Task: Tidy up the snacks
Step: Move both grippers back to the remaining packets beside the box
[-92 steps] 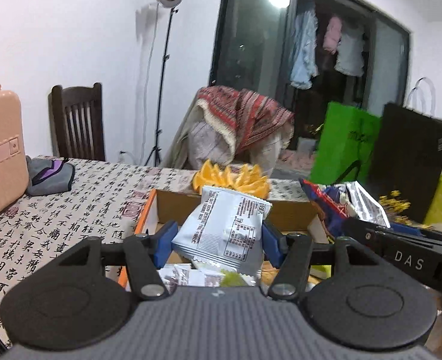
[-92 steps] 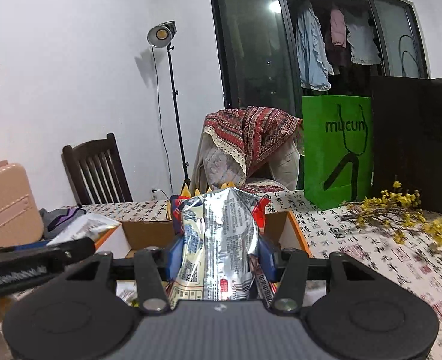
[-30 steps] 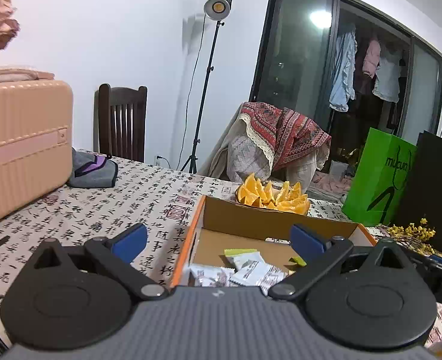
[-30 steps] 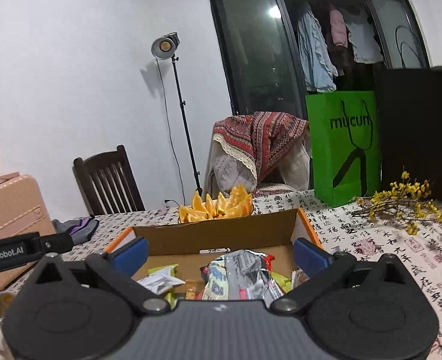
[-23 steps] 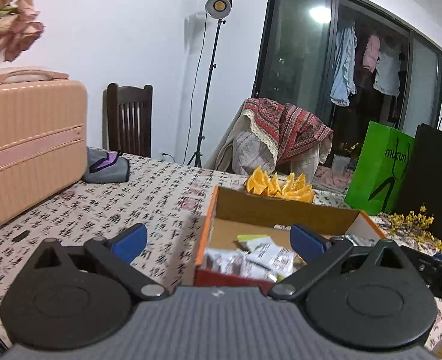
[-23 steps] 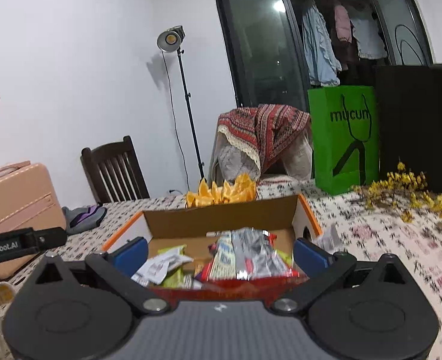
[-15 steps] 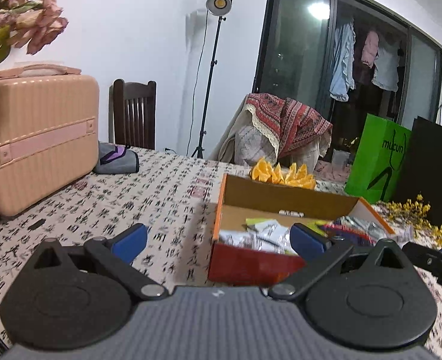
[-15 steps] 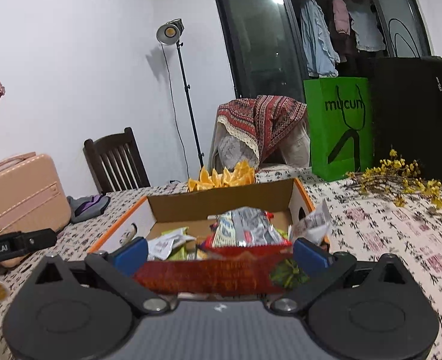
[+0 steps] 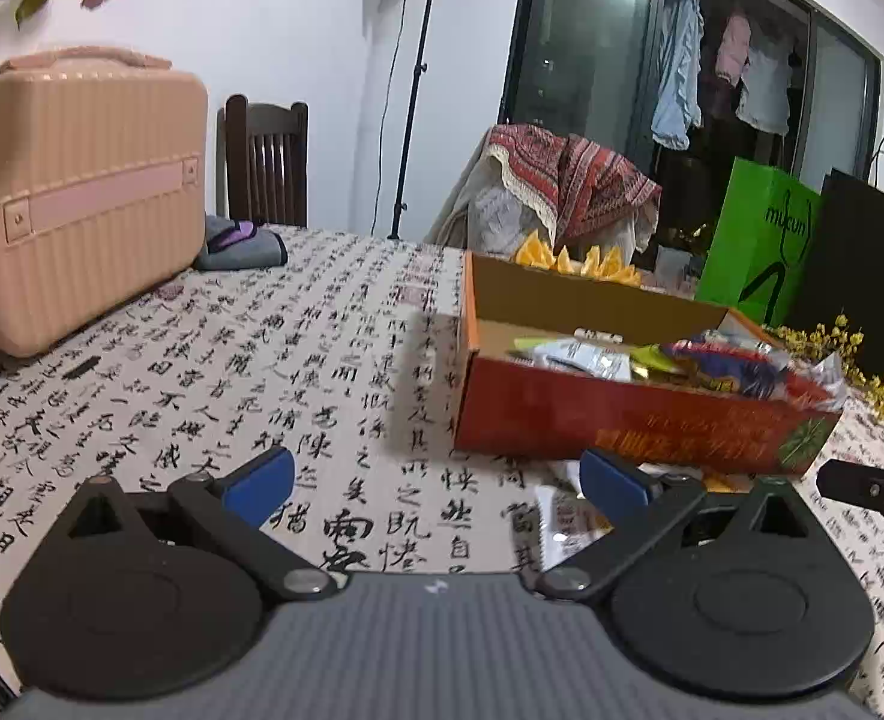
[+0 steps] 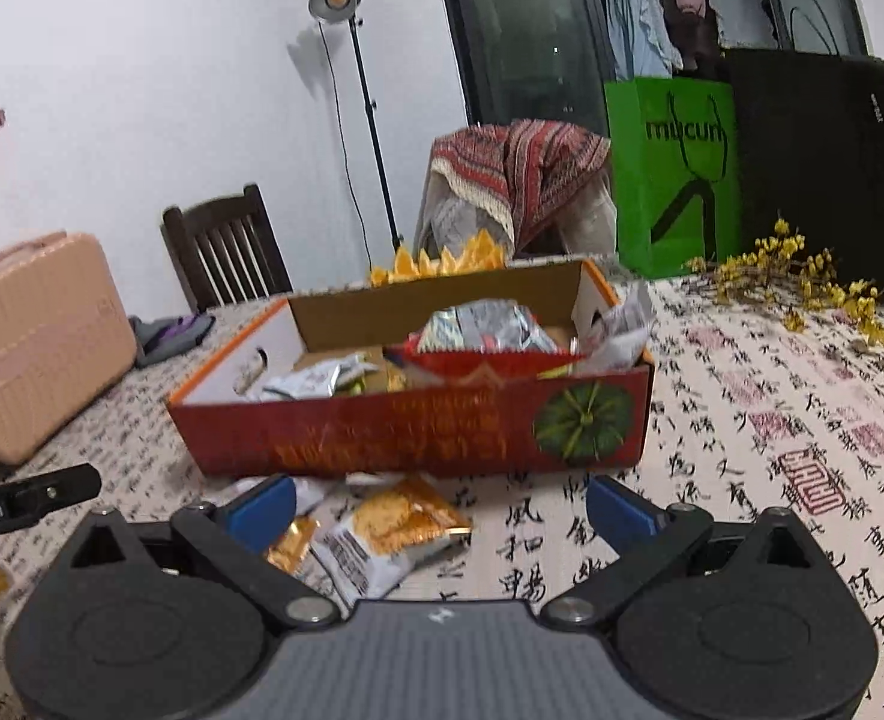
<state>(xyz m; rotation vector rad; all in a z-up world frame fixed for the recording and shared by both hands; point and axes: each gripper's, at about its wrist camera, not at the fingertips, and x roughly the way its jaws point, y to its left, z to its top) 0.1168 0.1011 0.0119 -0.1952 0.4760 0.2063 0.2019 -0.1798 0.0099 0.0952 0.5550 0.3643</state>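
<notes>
On table: snack box [image 10: 417, 426] long side facing | both tools spread, empty

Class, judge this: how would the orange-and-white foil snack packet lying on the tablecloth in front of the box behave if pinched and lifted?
The orange-and-white foil snack packet looks thin and crinkled, so it would probably flex and sag rather than hold stiff. Its glossy film may slip between pads. It looks small and flat, so it is probably light.

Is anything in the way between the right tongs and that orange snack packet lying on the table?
Nothing visible is. The orange snack packet lies in the open on the tablecloth, just ahead of the open right tongs, in front of the red box.
</notes>
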